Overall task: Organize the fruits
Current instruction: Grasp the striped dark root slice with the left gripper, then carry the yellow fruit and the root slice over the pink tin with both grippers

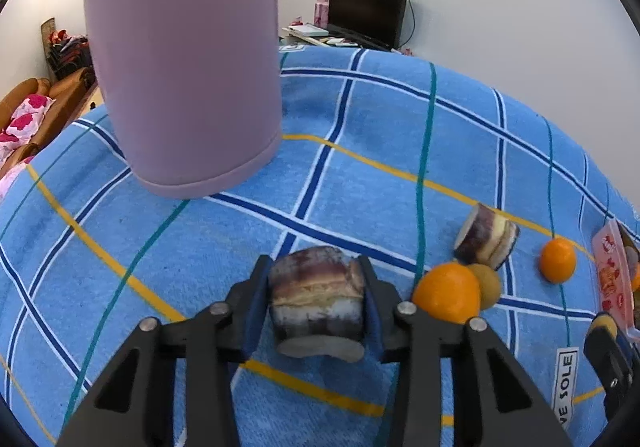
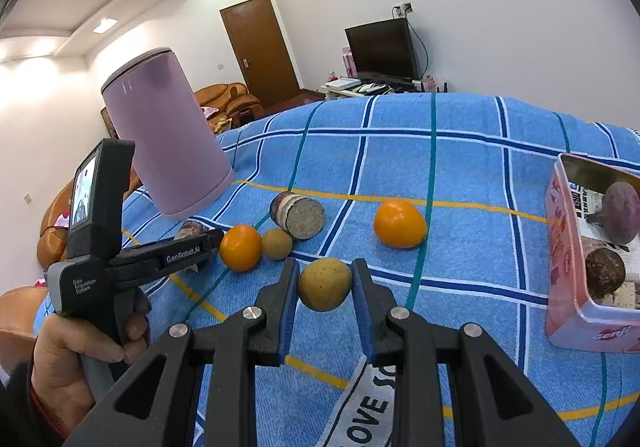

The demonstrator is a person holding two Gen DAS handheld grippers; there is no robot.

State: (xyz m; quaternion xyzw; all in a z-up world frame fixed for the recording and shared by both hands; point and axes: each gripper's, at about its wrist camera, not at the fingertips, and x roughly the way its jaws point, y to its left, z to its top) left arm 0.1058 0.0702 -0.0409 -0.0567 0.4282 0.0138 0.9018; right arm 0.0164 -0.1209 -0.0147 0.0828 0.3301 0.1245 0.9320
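Note:
My left gripper (image 1: 316, 297) is shut on a short purple-brown sugarcane piece (image 1: 316, 287), its pads pressing both sides just above the blue checked cloth (image 1: 360, 175). In the right wrist view the left gripper (image 2: 202, 241) is seen from the side, with the cane piece (image 2: 191, 227) at its tip. My right gripper (image 2: 325, 289) is shut on a round yellow-brown fruit (image 2: 325, 281). Loose on the cloth lie a second cane piece (image 2: 298, 215), two oranges (image 2: 240, 247) (image 2: 400, 223) and a small brown fruit (image 2: 277, 243).
A tall lilac canister (image 1: 184, 67) stands on the cloth at the far left. A pink tin (image 2: 568, 287) at the right holds a purple fruit (image 2: 622, 211) and a brown one (image 2: 604, 273). A hand (image 2: 72, 351) grips the left tool's handle. A white label strip (image 2: 360, 407) lies near me.

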